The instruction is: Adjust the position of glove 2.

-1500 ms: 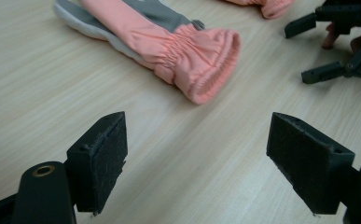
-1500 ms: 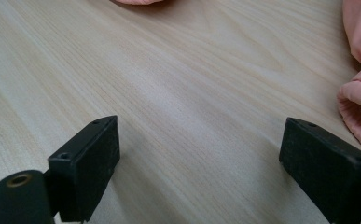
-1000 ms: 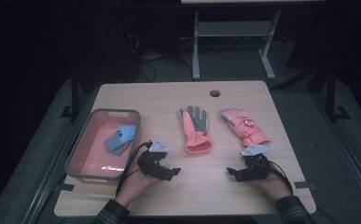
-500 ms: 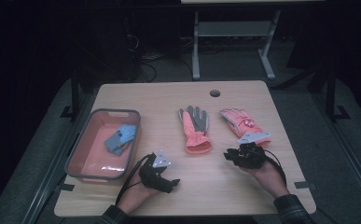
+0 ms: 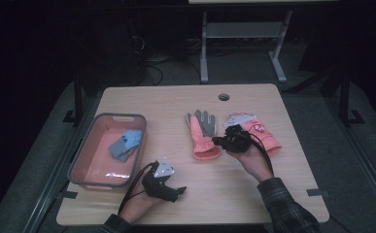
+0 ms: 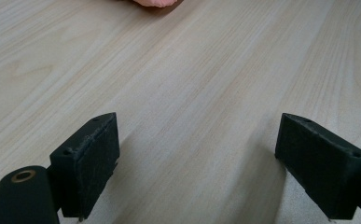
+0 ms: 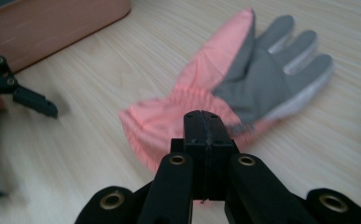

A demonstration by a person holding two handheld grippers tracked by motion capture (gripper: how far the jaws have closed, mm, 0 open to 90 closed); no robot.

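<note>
At the middle of the tabletop (image 5: 253, 194), the right tool (image 5: 219, 141) now sits between the two pink gloves. A second ago it was lower down, by the cuff of the right-hand glove (image 5: 265, 138) near the front edge. Its jaws stood apart then and have just been closing. The right gripper view shows them pressed flat together with nothing between them, so this tool (image 7: 205, 121) carries nothing. The right-hand glove lies about where it lay before, so I judge the closing was not a grasp. The shut tip points at the gathered cuff of the grey-palmed glove (image 5: 202, 133), which lies palm up with its fingers away from the person. In the right gripper view that cuff (image 7: 169, 116) is just beyond the tip, and I cannot tell whether they touch.

The left tool (image 5: 178, 191) has sunk a little toward the near edge beside the pink tray (image 5: 78, 165). Its jaws are spread wide over bare wood and grip nothing, as the left gripper view (image 6: 197, 158) shows. A blue-grey folded item (image 5: 126, 143) already lies in the tray.

Judging by this, the work has turned to the grey-palmed glove. Neither glove is lifted yet, and the right tool would have to open before it could take hold of the cuff.
</note>
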